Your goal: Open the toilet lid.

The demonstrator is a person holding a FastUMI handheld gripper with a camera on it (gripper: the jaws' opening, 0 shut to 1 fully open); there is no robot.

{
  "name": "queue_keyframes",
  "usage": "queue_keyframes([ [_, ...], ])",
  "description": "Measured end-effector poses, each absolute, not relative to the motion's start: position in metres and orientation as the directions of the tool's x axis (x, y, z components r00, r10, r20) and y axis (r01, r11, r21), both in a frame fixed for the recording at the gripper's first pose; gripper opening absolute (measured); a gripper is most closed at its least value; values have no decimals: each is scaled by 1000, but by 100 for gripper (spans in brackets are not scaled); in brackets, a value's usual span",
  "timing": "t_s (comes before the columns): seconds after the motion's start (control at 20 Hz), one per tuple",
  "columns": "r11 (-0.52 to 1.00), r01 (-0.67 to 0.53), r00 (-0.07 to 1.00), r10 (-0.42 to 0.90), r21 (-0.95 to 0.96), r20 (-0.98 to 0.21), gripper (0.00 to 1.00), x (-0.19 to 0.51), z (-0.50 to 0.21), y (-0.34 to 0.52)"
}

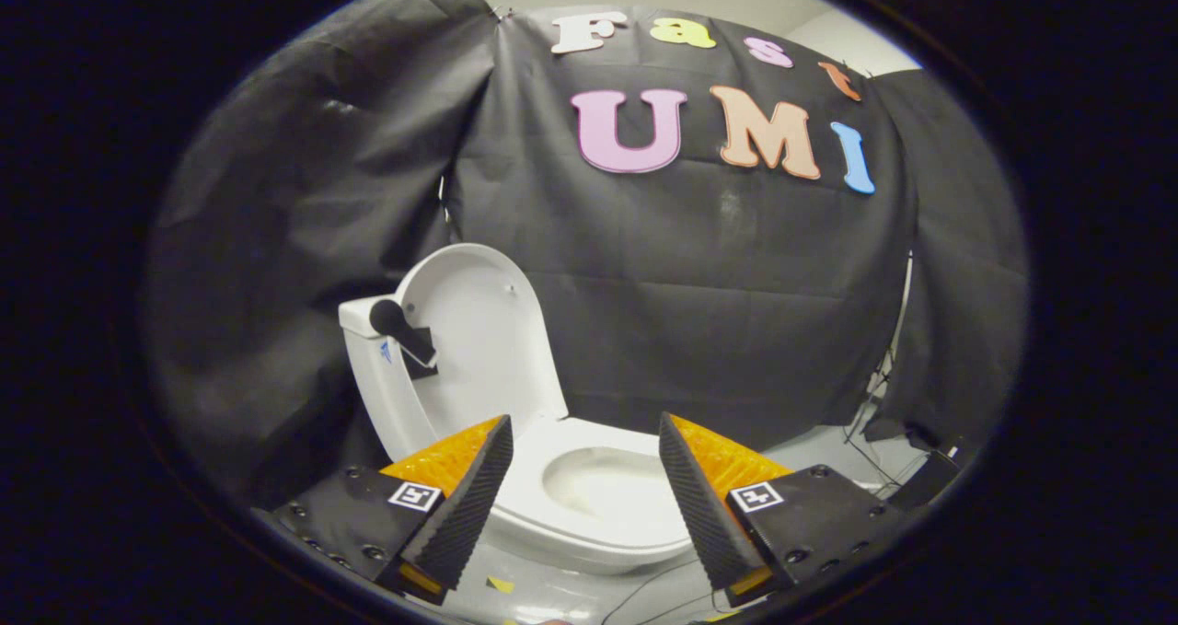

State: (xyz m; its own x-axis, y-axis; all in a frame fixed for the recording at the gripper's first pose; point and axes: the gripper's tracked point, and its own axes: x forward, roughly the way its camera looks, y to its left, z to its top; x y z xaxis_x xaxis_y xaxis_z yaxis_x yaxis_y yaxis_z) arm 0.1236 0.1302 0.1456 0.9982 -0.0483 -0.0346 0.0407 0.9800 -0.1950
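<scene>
Tank [368,349]: white, at the far left of the toilet, against the black cloth wall [718,312]; a dark flush handle [398,323] juts from its side.
Lid [483,330]: already raised, standing upright and leaning back toward the tank, its pale underside facing the gripper; by my reading the opening itself is done.
Seat [589,524]: down on the bowl, flat; the open bowl [603,482] shows through its ring.
What is left: as far as I can judge, nothing on the lid; only backing the gripper away, if that.
Gripper [584,468]: fingers spread wide apart, with nothing between them and no contact with the toilet.
Left finger [460,505]: its tip sits in front of the lid's lower edge and the seat's hinge end, apart from both.
Right finger [699,505]: its tip sits in front of the seat's right rim.
Lid relative to fingers: beyond them and up to the left, above the left fingertip; the bowl lies in the gap between the two.
Floor [828,445]: pale, with dark cables [874,404] to the right, beyond the right finger.
</scene>
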Motion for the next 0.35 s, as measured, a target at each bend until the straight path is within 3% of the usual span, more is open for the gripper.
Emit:
queue_keyframes([
  [0.35,989,32,999,-29,-142,26,98,125,155,110],
])
